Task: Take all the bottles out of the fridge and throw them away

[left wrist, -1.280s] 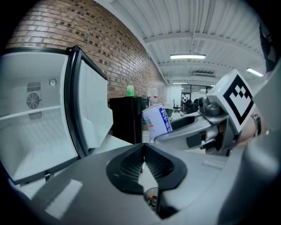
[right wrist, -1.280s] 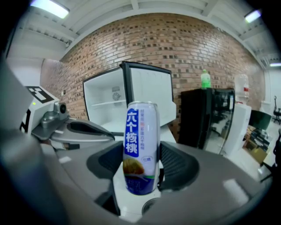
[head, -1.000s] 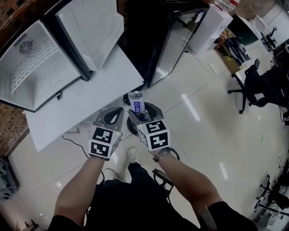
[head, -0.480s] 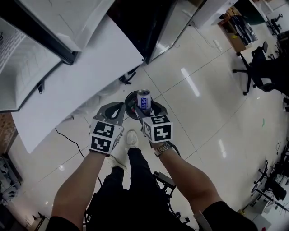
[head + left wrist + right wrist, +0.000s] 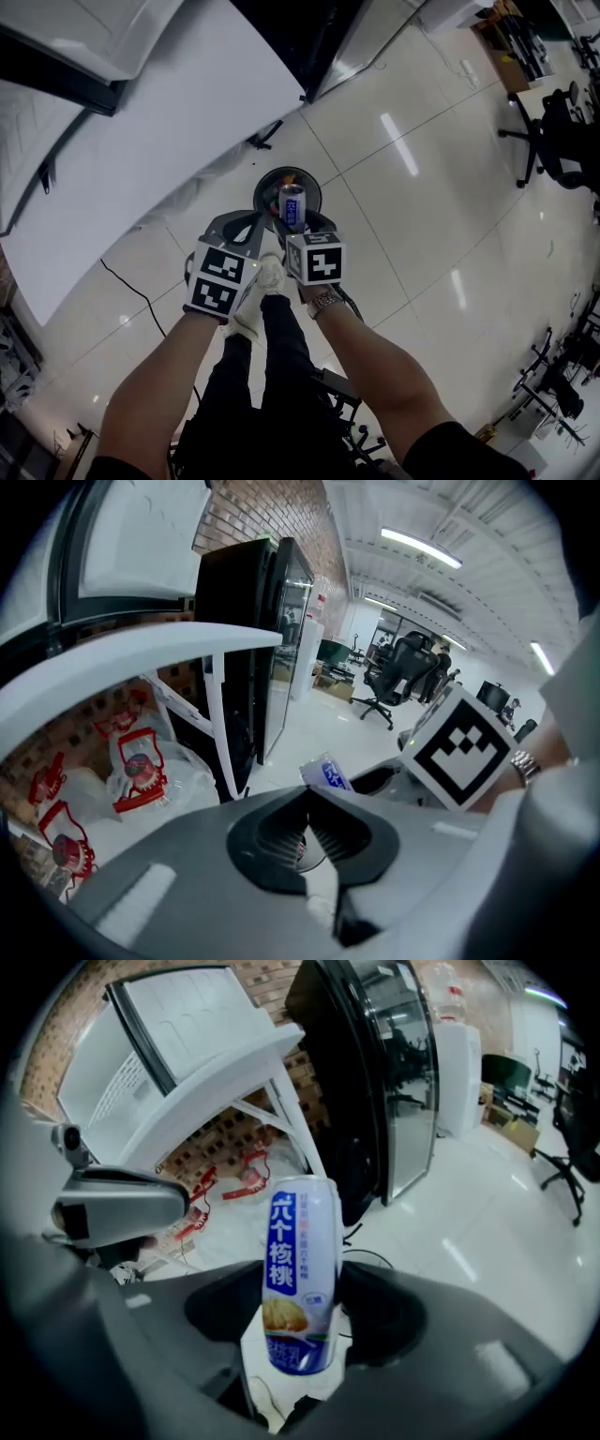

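The right gripper (image 5: 300, 1312) pinches one blue-and-white can (image 5: 300, 1260) by its lower sides. The can stands upright at the centre of that view. The left gripper (image 5: 307, 799) has its jaws closed tip to tip on nothing. In the head view the can overlaps one round black bin (image 5: 261, 195) at centre frame. The bin is partly covered and its contents are unclear. The left forearm (image 5: 164, 384) and right forearm (image 5: 375, 366) reach up from the bottom edge. The two grippers are side by side, tilted down toward the floor (image 5: 422, 216).
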